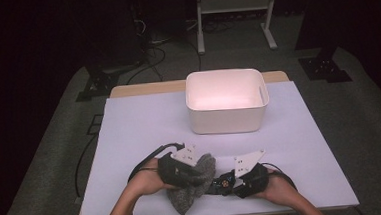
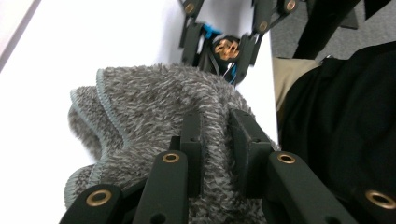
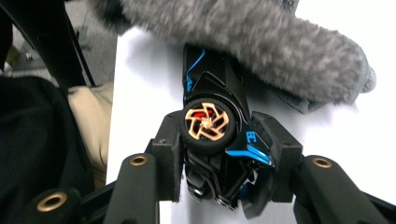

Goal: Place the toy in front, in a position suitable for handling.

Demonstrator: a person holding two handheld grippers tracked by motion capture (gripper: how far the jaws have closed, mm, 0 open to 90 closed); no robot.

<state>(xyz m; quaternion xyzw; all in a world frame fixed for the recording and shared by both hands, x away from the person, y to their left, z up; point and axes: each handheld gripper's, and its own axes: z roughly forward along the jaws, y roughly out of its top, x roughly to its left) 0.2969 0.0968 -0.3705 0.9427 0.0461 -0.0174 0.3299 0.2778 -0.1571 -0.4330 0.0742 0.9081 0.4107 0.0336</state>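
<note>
I've got both grippers low at the near edge of the table (image 1: pixel 144 120), close together. My left gripper (image 2: pixel 215 140) is clenched on the grey cloth (image 2: pixel 159 98): a ridge of the fluffy pile is pinched between its two black jaws, and the rest of the cloth bunches out ahead of them, its stitched hem curling at the left of the left gripper view. From the high view the cloth (image 1: pixel 195 185) sits in a heap on the white surface between my hands, partly under the left gripper (image 1: pixel 182 163).

My right gripper (image 3: pixel 217 154) is grasping the toy car (image 3: pixel 215 121), a black one with blue trim; the jaws press on either side of it, and a gold-spoked wheel faces the camera. The car's far end runs under the cloth (image 3: pixel 261 42), which drapes over it. In the high view the car (image 1: pixel 222 182) lies just right of the cloth, touching it, with the right gripper (image 1: pixel 235 181) around it.

The white bin (image 1: pixel 227 101) stands well apart, farther back on the table.
</note>
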